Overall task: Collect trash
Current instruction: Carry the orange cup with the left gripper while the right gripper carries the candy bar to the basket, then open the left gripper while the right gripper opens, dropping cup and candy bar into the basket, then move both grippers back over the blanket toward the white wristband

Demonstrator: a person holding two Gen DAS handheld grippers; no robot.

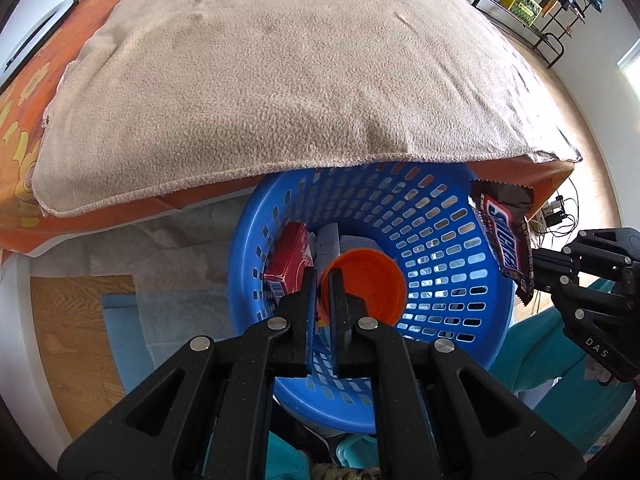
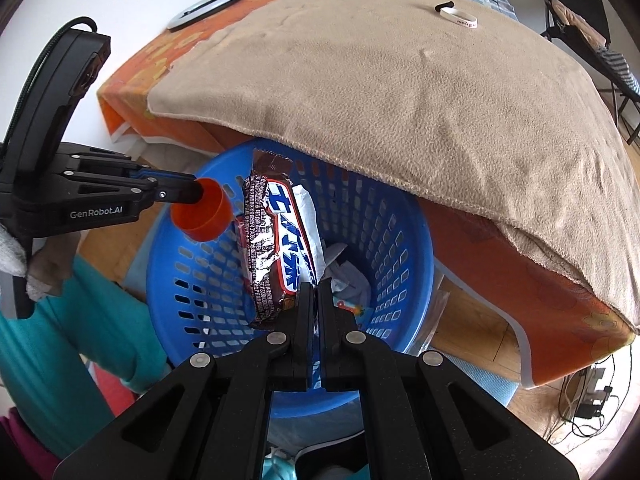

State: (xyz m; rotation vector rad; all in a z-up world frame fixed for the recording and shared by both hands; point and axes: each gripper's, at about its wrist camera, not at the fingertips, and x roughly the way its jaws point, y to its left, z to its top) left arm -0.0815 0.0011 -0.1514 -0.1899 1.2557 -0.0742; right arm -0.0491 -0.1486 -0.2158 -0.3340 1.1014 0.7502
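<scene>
The left gripper [image 1: 324, 276] holds an orange plastic cup [image 1: 366, 286] by its rim: one finger sits inside the cup wall and the other outside, with the jaws drawn narrow on that wall. The cup is tilted so that its open mouth faces the left wrist camera, and it hangs over the interior of the blue laundry basket [image 1: 440, 216]. In the right wrist view the same cup [image 2: 204, 214] appears at the near-left rim of the basket [image 2: 404, 248], gripped by the left gripper [image 2: 192, 192].

The right gripper [image 2: 318, 288] is clamped on the lower end of a Snickers wrapper [image 2: 276, 240]. The wrapper is brown with blue-and-white lettering, crumpled, and shows silver foil along one torn edge. It stands up from the jaws and is suspended above the basket opening. In the left wrist view the wrapper [image 1: 504, 236] hangs at the right rim of the basket, with the right gripper [image 1: 538, 260] behind it.

Inside the basket lie a red carton [image 1: 288, 256] against the left wall and white crumpled paper [image 2: 344, 272] at the bottom.

The basket stands on the floor, partly tucked under the edge of a table covered by a beige fleece blanket [image 1: 260, 80] over an orange patterned tablecloth [image 2: 500, 240]. A white wristband [image 2: 456, 16] lies on the far part of the blanket.
</scene>
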